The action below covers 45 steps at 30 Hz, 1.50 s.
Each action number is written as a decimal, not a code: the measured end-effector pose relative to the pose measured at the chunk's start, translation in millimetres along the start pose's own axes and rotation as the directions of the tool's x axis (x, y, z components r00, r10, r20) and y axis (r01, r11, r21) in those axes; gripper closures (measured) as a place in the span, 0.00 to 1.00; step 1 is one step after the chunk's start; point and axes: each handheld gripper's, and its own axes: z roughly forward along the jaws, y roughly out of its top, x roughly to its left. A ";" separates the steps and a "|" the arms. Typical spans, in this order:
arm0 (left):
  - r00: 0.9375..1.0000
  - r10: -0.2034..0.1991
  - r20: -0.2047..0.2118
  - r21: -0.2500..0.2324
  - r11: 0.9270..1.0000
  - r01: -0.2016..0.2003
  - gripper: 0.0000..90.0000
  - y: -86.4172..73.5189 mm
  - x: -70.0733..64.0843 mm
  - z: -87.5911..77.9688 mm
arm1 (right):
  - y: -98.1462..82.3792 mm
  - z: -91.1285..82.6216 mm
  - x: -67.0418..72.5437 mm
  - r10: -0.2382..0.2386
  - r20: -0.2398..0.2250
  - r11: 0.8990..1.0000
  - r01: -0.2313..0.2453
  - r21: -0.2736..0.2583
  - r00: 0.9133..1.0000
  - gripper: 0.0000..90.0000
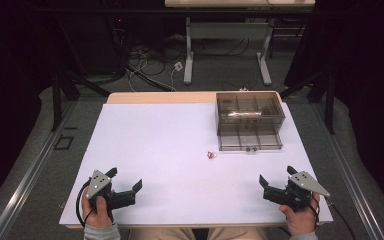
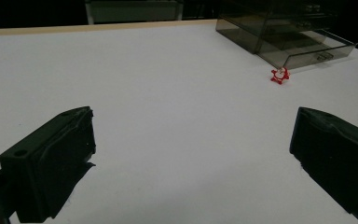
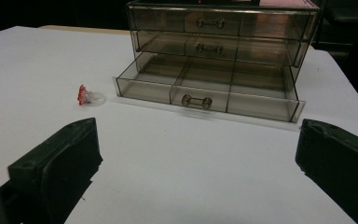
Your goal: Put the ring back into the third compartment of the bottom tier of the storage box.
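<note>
A small red and clear ring-like trinket [image 1: 211,155] lies on the white table [image 1: 170,150], just left of the open bottom drawer [image 1: 250,142] of a smoky clear drawer chest [image 1: 250,116]. In the left gripper view the trinket [image 2: 279,75] sits far ahead to the right. In the right gripper view the trinket [image 3: 86,95] lies left of the pulled-out drawer [image 3: 205,91]. My left gripper [image 1: 126,184] rests open near the table's front left edge. My right gripper [image 1: 276,182] rests open near the front right edge. Both hold nothing.
The drawer chest [image 3: 221,42] has three drawers, the lowest pulled out and divided into compartments. Beyond the table stand a desk frame [image 1: 227,45] and loose cables on the floor. Dark stands flank the table.
</note>
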 end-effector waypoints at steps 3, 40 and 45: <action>1.000 0.001 0.003 0.004 1.000 -0.001 0.01 0.3 -0.7 1.2 | 0.2 1.7 4.4 -0.002 -0.004 1.000 0.002 -0.010 1.000 0.00; 1.000 -0.008 0.005 0.032 0.999 0.008 0.01 -3.6 -2.0 -0.2 | 26.8 24.2 45.3 -0.003 -0.177 0.995 0.021 0.099 0.984 0.01; 1.000 -0.011 0.004 0.029 1.000 0.011 0.01 -3.6 -1.3 -0.8 | 41.6 29.2 52.7 -0.013 -0.199 0.992 0.038 0.121 0.980 0.02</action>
